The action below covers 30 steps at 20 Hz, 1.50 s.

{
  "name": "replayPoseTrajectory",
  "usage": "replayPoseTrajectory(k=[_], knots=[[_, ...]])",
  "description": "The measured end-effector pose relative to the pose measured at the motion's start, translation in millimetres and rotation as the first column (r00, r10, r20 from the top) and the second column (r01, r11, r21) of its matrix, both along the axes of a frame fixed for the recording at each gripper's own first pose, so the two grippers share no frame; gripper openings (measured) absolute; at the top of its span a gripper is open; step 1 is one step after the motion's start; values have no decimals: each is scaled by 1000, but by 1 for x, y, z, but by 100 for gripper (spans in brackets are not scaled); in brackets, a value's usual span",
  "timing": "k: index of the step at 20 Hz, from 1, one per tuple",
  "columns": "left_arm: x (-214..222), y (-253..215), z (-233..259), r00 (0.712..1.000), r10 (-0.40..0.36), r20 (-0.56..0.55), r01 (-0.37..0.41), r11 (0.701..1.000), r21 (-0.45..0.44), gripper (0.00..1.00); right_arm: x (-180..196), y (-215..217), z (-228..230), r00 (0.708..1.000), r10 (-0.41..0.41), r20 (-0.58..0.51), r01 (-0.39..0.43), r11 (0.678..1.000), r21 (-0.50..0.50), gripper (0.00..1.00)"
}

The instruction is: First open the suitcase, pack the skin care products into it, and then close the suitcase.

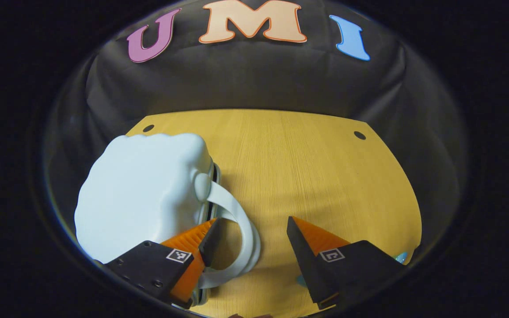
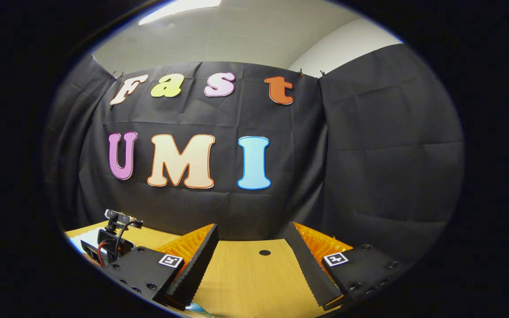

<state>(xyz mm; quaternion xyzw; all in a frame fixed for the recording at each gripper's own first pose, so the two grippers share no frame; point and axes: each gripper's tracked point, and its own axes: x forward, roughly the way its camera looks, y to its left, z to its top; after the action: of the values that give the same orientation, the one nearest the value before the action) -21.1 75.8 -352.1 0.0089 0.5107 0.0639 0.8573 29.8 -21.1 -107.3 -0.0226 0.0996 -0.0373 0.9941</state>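
A pale, lumpy-shelled small suitcase point(image 1: 142, 194) lies on the left of the wooden table point(image 1: 316, 176), its halves together as far as I can see. Its white loop handle point(image 1: 243, 221) curves out toward me. My left gripper point(image 1: 252, 229) is open around that handle: the left fingertip sits inside the loop against the case's edge, and the right finger stands on the bare table outside it. A teal item point(image 1: 401, 256) peeks in at the table's right edge. My right gripper point(image 2: 251, 236) is open and holds nothing, raised over the table point(image 2: 245, 278) and facing the wall.
Round holes mark the table's far corners point(image 1: 359, 135). In the right gripper view the other gripper's camera and cables point(image 2: 115, 238) sit at the far left, and a small light-blue item point(image 2: 197, 308) shows at the bottom edge. Black cloth walls close in the table.
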Motion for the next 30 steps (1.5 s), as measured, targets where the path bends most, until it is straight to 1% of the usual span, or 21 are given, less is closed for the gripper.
replayPoseTrajectory(k=[4, 6, 7, 9, 11, 13, 15, 17, 18, 19, 20, 23, 27, 30], knots=[[-9, -3, -23, 993, 37, -109, -39, 999, -24, 89, 1, 3, 0, 1000, 7, 1, -7, 1000, -5, 99], [-9, -7, -29, 991, 38, -127, -45, 997, -60, 88, 1, 3, -1, 1000, 9, 4, -9, 1000, -7, 99], [-8, -6, -26, 992, 36, -119, -44, 997, -63, 76, 1, 2, -1, 1000, 7, 7, -7, 1000, -11, 99], [-4, 5, -18, 995, 22, -96, -23, 1000, -16, 44, 1, 1, -3, 1000, 4, 6, -4, 1000, -12, 99], [-7, 4, -17, 993, 11, -118, -15, 999, -35, 11, 2, 3, -5, 1000, 5, 2, -5, 1000, 0, 99], [-8, 5, -20, 990, 1, -143, -11, 998, -67, 7, 3, 7, -6, 1000, 10, 4, -10, 1000, 10, 99], [-7, 4, -15, 992, 0, -129, -10, 997, -76, 4, 5, 12, -5, 1000, 19, 13, -19, 1000, 12, 99], [-5, 5, -11, 993, -9, -117, 6, 999, -32, 1, 4, 15, -4, 999, 30, 20, -30, 1000, 8, 99], [-2, 4, -7, 994, -28, -106, 27, 1000, -13, 3, 5, 17, -3, 999, 35, 23, -36, 999, 8, 99], [1, 2, -1, 995, -42, -89, 42, 999, -6, 0, 4, 19, -2, 999, 41, 27, -42, 999, 10, 99], [1, 3, 1, 995, -52, -84, 52, 999, -8, 0, 5, 21, -1, 999, 45, 31, -45, 999, 12, 99], [3, 2, 10, 996, -58, -73, 56, 998, -36, 0, 6, 26, -3, 998, 55, 31, -56, 998, 27, 99], [9, 0, 30, 997, -79, -24, 78, 996, -38, 0, 10, 35, -3, 997, 71, 38, -73, 996, 45, 99], [18, 1, 49, 998, -66, 15, 67, 996, -63, 0, 11, 46, -1, 995, 87, 47, -90, 994, 62, 99]])
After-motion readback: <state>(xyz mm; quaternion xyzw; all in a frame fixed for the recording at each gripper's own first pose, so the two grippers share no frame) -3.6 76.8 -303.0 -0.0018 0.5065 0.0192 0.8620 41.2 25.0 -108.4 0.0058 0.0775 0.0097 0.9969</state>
